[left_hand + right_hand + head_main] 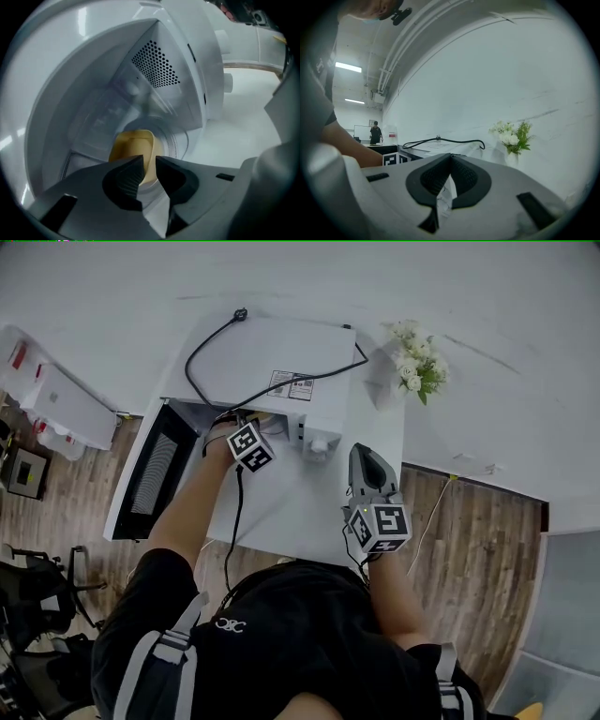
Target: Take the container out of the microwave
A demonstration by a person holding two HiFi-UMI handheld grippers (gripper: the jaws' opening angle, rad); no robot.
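The boxy white microwave (pixel 281 352) sits on a white table (pixel 281 512), its door (pixel 150 474) swung open to its left. Inside it, on the round turntable, stands the pale yellow plastic container (pixel 131 147). The left gripper (pixel 146 161) reaches into the cavity, its dark ribbed jaws clenched on the container's near wall. The right gripper (pixel 450 159) hangs over the table just in front of the microwave's right corner, jaws pressed together and holding nothing. A small bunch of white flowers (pixel 417 357) stands right of the microwave.
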